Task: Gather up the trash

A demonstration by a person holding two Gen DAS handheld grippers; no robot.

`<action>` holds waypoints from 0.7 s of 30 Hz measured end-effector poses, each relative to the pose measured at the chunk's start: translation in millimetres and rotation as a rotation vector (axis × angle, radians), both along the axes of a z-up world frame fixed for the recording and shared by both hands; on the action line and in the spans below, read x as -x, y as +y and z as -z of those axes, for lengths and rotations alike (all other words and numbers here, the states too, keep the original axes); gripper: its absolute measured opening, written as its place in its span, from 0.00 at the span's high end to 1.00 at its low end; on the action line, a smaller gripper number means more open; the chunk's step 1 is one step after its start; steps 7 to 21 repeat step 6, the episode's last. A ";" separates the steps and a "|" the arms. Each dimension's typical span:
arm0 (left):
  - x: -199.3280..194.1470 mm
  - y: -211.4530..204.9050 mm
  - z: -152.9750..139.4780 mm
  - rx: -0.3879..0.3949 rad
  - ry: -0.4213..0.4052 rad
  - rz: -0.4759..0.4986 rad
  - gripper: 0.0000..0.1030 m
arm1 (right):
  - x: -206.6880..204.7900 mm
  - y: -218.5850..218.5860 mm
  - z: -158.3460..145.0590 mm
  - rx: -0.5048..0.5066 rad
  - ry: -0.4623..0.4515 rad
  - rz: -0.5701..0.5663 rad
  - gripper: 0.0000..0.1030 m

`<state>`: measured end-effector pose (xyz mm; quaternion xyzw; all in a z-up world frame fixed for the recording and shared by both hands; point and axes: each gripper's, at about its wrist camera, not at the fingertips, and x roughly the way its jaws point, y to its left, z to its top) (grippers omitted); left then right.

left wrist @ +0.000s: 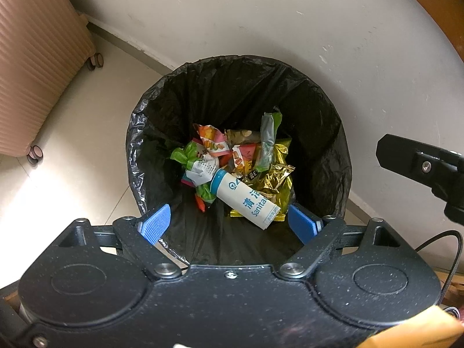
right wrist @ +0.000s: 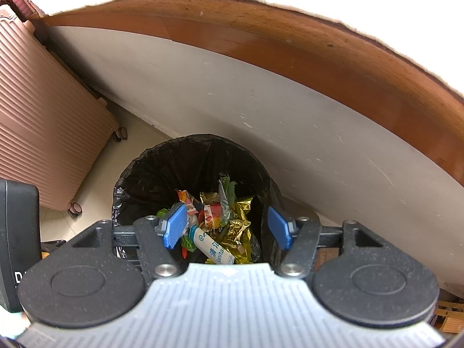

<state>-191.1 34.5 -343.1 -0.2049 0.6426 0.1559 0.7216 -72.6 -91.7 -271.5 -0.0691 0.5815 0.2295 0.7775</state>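
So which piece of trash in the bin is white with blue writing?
The rolled paper packet, lying slantwise on top of the pile in the bin. The rest are crumpled coloured and gold foil wrappers.

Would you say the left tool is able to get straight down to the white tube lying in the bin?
Probably yes. The left tool is open and empty above the bin, and the white tube lies uncovered on top of the wrappers, though deep inside.

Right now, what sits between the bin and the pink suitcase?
Nothing: only bare pale floor separates the lined bin from the pink suitcase, clearest in the left wrist view.
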 end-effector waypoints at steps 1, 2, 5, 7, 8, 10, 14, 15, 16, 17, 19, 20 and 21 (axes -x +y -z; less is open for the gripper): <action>0.2 0.3 -0.2 0.001 -0.001 0.000 0.15 | -0.1 -0.2 0.0 0.000 -0.001 0.000 0.28; 0.7 0.2 -0.6 0.001 -0.002 -0.001 0.15 | 0.1 0.1 -0.1 0.000 -0.001 0.000 0.28; 1.4 -1.3 -2.1 -0.005 -0.004 -0.001 0.15 | 0.2 0.0 -0.3 -0.001 -0.001 0.001 0.28; 1.7 -2.3 -2.8 -0.008 -0.004 -0.001 0.15 | 0.3 0.1 -0.3 0.000 0.000 0.001 0.28; 1.7 -2.3 -2.8 -0.008 -0.004 -0.001 0.15 | 0.3 0.1 -0.3 0.000 0.000 0.001 0.28; 1.7 -2.3 -2.8 -0.008 -0.004 -0.001 0.15 | 0.3 0.1 -0.3 0.000 0.000 0.001 0.28; 1.7 -2.3 -2.8 -0.008 -0.004 -0.001 0.15 | 0.3 0.1 -0.3 0.000 0.000 0.001 0.28; 1.7 -2.3 -2.8 -0.008 -0.004 -0.001 0.15 | 0.3 0.1 -0.3 0.000 0.000 0.001 0.28; 1.7 -2.3 -2.8 -0.008 -0.004 -0.001 0.15 | 0.3 0.1 -0.3 0.000 0.000 0.001 0.28; 1.7 -2.3 -2.8 -0.008 -0.004 -0.001 0.15 | 0.3 0.1 -0.3 0.000 0.000 0.001 0.28; 1.7 -2.3 -2.8 -0.008 -0.004 -0.001 0.15 | 0.3 0.1 -0.3 0.000 0.000 0.001 0.28; 1.7 -2.3 -2.8 -0.008 -0.004 -0.001 0.15 | 0.3 0.1 -0.3 0.000 0.000 0.001 0.28; 1.7 -2.3 -2.8 -0.008 -0.004 -0.001 0.15 | 0.3 0.1 -0.3 0.000 0.000 0.001 0.28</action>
